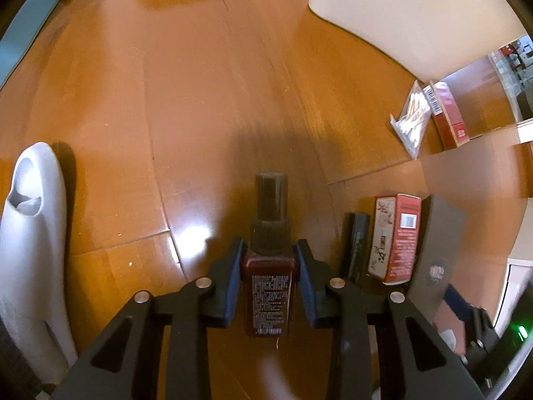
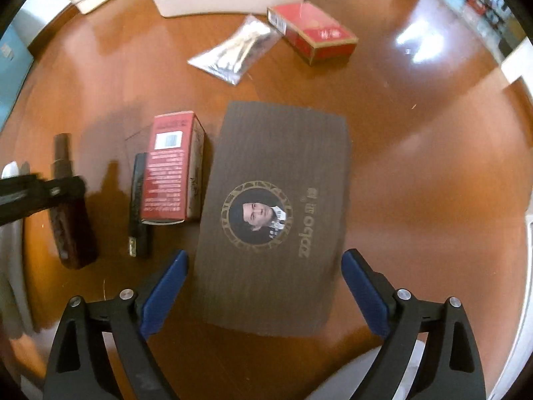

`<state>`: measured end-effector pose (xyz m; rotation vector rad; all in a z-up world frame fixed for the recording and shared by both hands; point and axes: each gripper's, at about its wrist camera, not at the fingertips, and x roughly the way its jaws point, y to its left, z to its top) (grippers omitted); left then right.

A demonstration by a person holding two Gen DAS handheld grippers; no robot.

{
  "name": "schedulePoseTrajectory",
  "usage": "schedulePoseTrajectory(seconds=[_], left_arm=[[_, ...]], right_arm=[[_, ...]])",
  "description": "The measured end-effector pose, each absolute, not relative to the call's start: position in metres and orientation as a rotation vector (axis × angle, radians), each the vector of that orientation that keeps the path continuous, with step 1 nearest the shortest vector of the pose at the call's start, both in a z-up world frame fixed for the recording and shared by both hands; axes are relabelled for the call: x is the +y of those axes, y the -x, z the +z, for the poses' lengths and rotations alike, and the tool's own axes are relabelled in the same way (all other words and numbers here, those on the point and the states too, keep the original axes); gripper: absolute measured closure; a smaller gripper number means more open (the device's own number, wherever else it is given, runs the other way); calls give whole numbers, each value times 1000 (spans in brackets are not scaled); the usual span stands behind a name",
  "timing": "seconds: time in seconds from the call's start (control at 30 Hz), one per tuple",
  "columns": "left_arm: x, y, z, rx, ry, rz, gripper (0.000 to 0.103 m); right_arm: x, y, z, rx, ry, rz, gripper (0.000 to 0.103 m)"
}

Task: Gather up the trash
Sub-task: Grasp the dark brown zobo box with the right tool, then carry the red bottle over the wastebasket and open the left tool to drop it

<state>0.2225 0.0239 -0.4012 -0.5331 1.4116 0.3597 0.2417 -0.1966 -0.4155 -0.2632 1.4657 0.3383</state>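
Two grippers point down over a wooden desk [image 2: 416,166]. The left gripper [image 1: 269,280] has its fingers closed on a dark red spray bottle [image 1: 268,286]; its smooth sides could slip. The right gripper [image 2: 265,290] is wide open, empty, fingers straddling a flat brown box [image 2: 276,206]; a shallow bite might skid.

The left tongs [image 1: 269,260] clamp a dark red spray bottle [image 1: 268,286] lying on the wooden table [image 1: 166,100]. To its right stand a red carton [image 1: 396,236] and a dark box [image 1: 436,250]; cotton swabs [image 1: 411,116] lie beyond.
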Motion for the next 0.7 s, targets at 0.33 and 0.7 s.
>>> schedulePoseTrajectory(seconds=[0.33,0.7], left_arm=[[39,-222,-346,1301,559,352,73],[41,-255,-249,1079,490,290,83]], right_arm=[[-217,-248,-413,1437,140,352,26],[-254,-259,-361,1330,1,306,26]])
